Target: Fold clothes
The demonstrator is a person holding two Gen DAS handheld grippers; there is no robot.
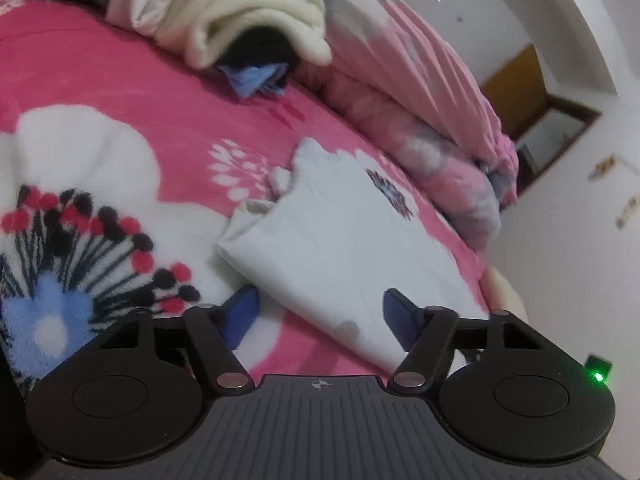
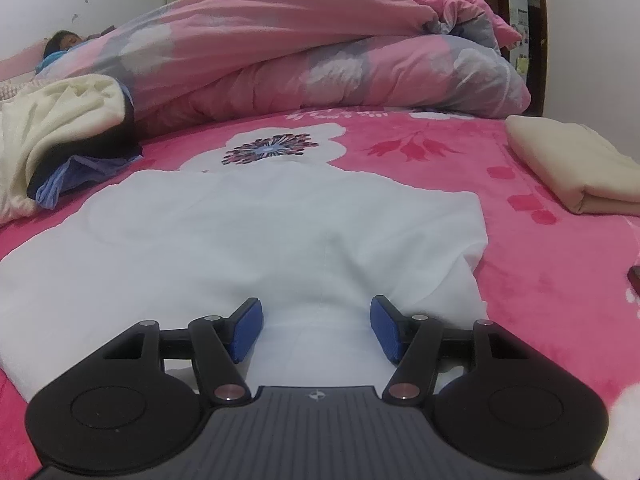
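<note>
A white garment (image 1: pixel 332 240) lies folded on the pink flowered blanket (image 1: pixel 120 80). In the left wrist view its near corner runs between the blue pads of my left gripper (image 1: pixel 320 314), which stand apart and do not press on it. In the right wrist view the same white garment (image 2: pixel 260 232) spreads flat ahead. A small raised ridge of it sits between the wide-set pads of my right gripper (image 2: pixel 316 328), which rests low on the cloth. A hand (image 1: pixel 504 292) shows at the garment's right edge.
A pink and grey quilt (image 2: pixel 300 40) is heaped along the back of the bed. A cream garment pile (image 2: pixel 52 120) with blue cloth (image 2: pixel 80 176) lies at the left, a folded cream cloth (image 2: pixel 576 160) at the right. A person (image 2: pixel 60 42) lies at the far left.
</note>
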